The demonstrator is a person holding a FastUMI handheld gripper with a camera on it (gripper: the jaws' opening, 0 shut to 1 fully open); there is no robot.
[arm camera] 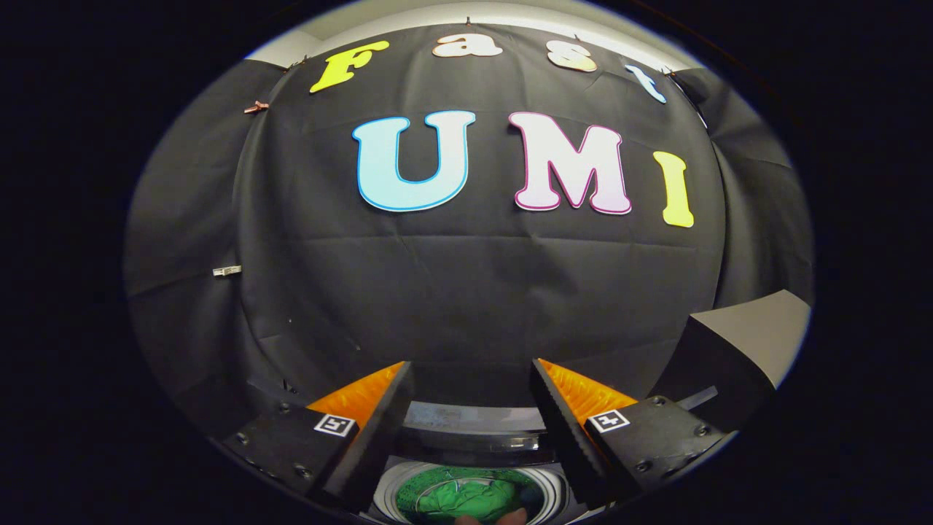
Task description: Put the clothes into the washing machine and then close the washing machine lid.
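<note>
Jaws point(470, 379) are standing wide apart w/ nothing btwn them, pointing at the black cloth wall point(474, 292) of the booth. Down at 6 o'clock, below and btwn the jaws, the washing machine point(466, 426) is sitting w/ its lid up, and green clothes point(466, 499) are lying inside the round drum point(557, 496); at the drum's near edge something small and pinkish is showing, too cut off to tell what. At 4 o'clock, just past the right jaw, a grey box-like corner point(736, 343) is poking in.
</note>
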